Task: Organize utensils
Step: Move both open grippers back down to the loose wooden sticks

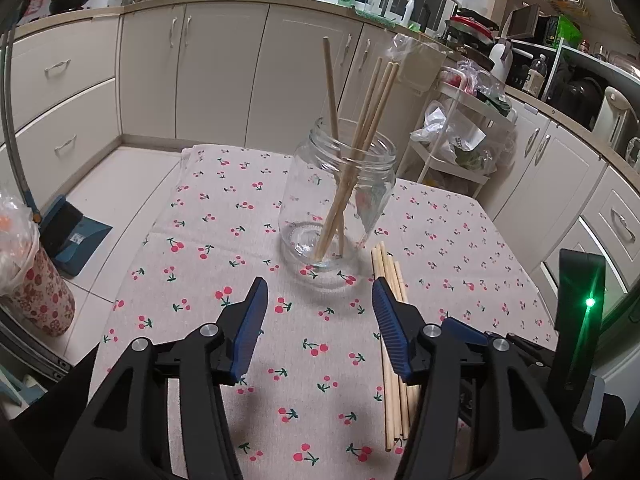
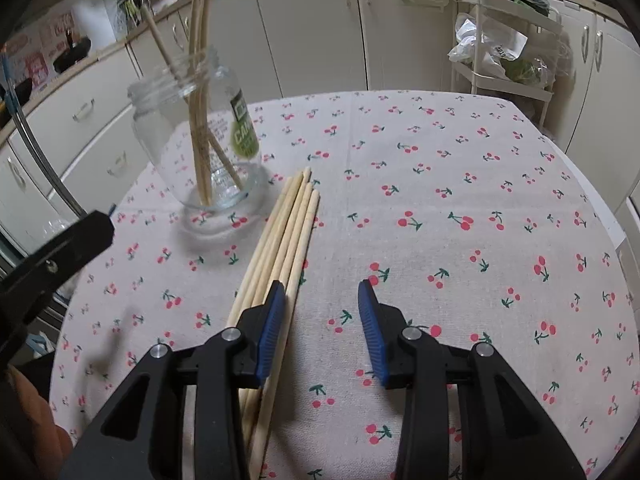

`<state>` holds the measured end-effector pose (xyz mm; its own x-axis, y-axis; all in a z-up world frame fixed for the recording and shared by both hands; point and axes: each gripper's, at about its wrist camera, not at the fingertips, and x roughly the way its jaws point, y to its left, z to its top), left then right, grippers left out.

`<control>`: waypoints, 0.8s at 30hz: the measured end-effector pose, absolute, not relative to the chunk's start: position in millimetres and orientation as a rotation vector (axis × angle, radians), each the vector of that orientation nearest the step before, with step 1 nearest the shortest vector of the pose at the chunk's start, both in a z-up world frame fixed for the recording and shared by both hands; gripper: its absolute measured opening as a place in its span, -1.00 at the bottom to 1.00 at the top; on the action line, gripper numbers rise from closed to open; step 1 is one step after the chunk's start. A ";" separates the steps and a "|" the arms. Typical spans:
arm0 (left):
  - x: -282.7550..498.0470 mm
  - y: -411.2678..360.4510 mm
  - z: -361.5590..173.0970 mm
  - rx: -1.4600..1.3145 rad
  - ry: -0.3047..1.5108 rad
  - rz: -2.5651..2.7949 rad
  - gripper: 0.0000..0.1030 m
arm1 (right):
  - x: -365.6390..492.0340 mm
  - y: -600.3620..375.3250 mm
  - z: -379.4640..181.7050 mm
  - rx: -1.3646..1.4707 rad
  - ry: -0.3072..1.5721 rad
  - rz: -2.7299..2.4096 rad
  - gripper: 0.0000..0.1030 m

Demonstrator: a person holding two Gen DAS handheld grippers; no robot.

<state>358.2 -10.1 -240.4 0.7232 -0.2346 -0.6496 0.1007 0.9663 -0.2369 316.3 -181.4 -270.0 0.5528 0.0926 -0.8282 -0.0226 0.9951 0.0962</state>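
A clear glass jar (image 1: 340, 200) stands upright on the cherry-print tablecloth (image 1: 224, 216) with several wooden chopsticks (image 1: 368, 128) leaning in it. More chopsticks (image 1: 390, 344) lie in a bundle on the cloth, to the right of the jar. My left gripper (image 1: 320, 304) hovers just short of the jar, open, nothing between its blue pads; its right finger overlaps the bundle. In the right wrist view the jar (image 2: 200, 140) is at upper left and the loose chopsticks (image 2: 288, 232) run under the left finger of my right gripper (image 2: 322, 300), which is open over bare cloth.
The table edge (image 1: 160, 208) drops to a tiled floor on the left, where a blue dustpan (image 1: 72, 236) lies. A white trolley (image 1: 460, 136) with bags stands behind the table. Kitchen cabinets run along the back. A floral-wrapped container (image 1: 36, 288) sits at far left.
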 end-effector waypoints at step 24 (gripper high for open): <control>394.0 -67.3 -285.9 -0.008 0.985 -0.215 0.11 | 300.0 -234.4 -268.8 0.141 1.012 0.049 -0.44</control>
